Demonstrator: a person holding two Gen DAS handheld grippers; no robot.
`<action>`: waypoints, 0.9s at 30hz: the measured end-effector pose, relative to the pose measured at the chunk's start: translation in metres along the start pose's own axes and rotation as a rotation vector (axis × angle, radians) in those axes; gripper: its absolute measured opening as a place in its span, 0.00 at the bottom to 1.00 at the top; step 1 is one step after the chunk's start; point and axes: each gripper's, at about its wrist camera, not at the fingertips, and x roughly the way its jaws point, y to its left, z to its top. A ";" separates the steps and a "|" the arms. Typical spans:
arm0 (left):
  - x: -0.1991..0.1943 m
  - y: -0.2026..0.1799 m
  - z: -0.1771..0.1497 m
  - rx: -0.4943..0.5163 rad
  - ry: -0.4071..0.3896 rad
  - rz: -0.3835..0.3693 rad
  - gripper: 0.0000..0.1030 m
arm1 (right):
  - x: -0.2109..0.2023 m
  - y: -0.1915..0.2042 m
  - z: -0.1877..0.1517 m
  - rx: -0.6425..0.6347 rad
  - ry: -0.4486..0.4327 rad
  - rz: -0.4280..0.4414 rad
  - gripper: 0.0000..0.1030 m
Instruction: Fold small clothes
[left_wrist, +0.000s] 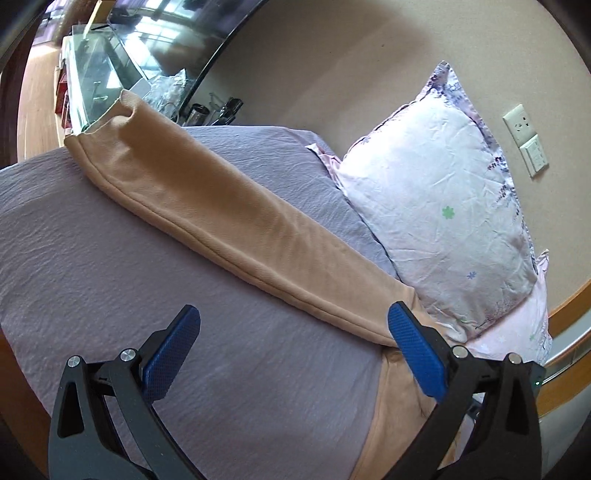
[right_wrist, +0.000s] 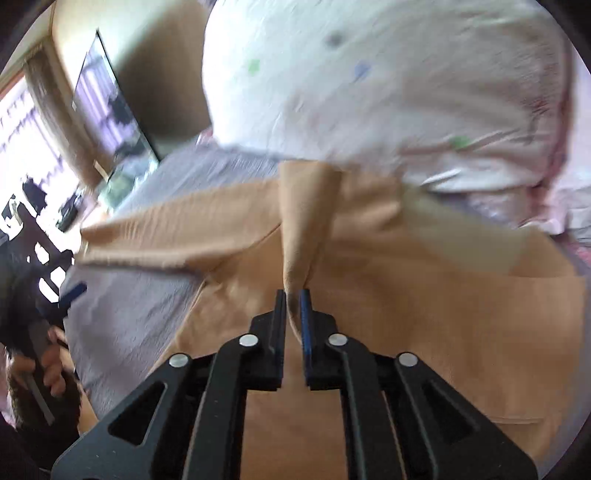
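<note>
Item one: our left gripper (left_wrist: 293, 325), jaws spread wide with nothing between them, poised over the bed (left_wrist: 92, 266). Its right pad (left_wrist: 413, 350) sits just beside the near end of a sleeve.

Item two: our right gripper (right_wrist: 293, 295), jaws pressed together on a raised fold of the garment (right_wrist: 424, 314), which peaks up out of the pinch. This view is blurred, so we cannot tell which part of the garment the fold is.

Item three: the garment, tan and soft, lies on the lilac bed cover. One long sleeve (left_wrist: 207, 199) stretches flat and diagonal across the bed; the body spreads below our right gripper.

Item four: a pillow (left_wrist: 436, 199), white with small flowers, stands just beside the sleeve, touching the garment's far edge.

Item five: wall outlet (left_wrist: 519, 123), beyond the pillow.
</note>
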 end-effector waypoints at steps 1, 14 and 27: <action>0.001 0.003 0.002 -0.013 0.009 0.005 0.99 | -0.001 0.004 -0.004 0.004 -0.007 0.022 0.35; 0.010 0.041 0.037 -0.229 0.027 0.019 0.89 | 0.048 -0.011 0.039 0.197 0.038 0.266 0.48; 0.014 0.066 0.057 -0.365 0.013 0.003 0.62 | -0.020 -0.055 0.001 0.334 -0.089 0.335 0.71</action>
